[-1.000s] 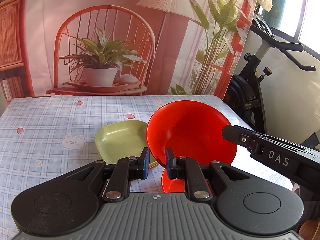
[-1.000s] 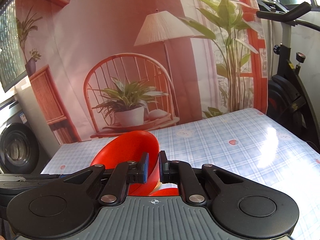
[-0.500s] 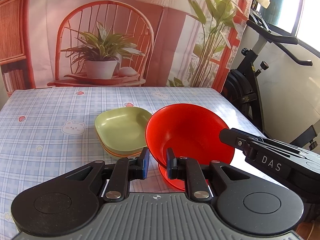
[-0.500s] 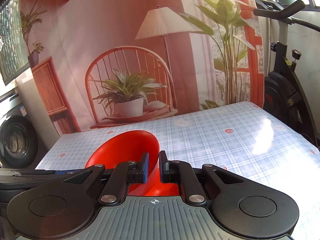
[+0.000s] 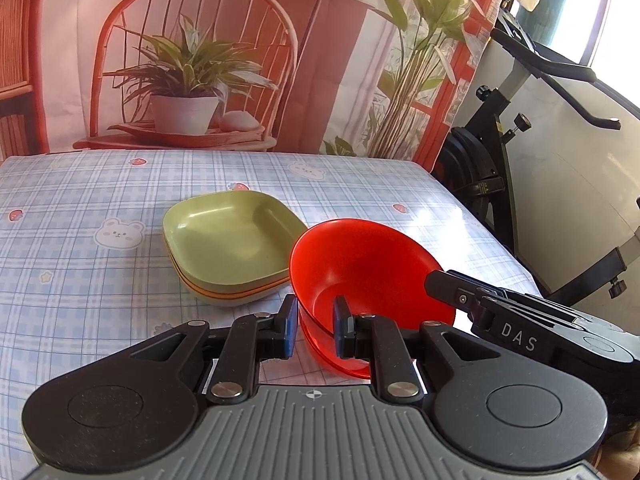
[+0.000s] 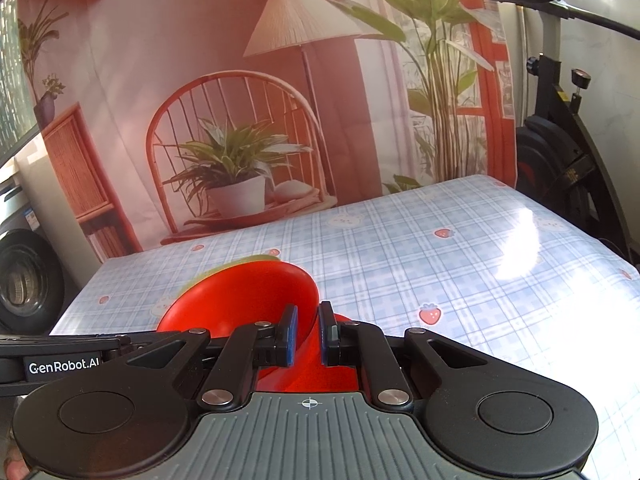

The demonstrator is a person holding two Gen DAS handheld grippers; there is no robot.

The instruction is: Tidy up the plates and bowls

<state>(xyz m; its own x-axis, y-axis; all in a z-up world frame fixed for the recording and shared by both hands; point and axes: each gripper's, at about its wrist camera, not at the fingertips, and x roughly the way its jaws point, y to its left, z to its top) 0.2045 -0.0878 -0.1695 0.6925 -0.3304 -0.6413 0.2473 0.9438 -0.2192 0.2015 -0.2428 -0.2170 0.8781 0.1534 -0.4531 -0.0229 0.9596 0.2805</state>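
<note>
A red bowl (image 5: 360, 268) is tilted and nested into another red bowl (image 5: 340, 356) under it on the table. My right gripper (image 6: 306, 334) is shut on the upper bowl's rim (image 6: 248, 296); it also shows in the left wrist view (image 5: 520, 320) at the bowl's right edge. My left gripper (image 5: 316, 326) has its jaws a little apart around the bowls' near rim, gripping nothing that I can see. A stack of square plates, green on top (image 5: 228, 240), sits just left of the bowls; its green edge peeks out behind the bowl in the right wrist view (image 6: 256, 258).
The table has a blue plaid cloth (image 5: 80, 280) with strawberry and bear prints. A printed backdrop (image 5: 200, 60) hangs behind the far edge. An exercise bike (image 5: 500, 140) stands off the right side. A washing machine (image 6: 20, 280) is at far left.
The red bowl held by my right gripper has come down and now rests tilted in the lower red bowl. My left gripper has pulled back and up, and its jaws have opened slightly.
</note>
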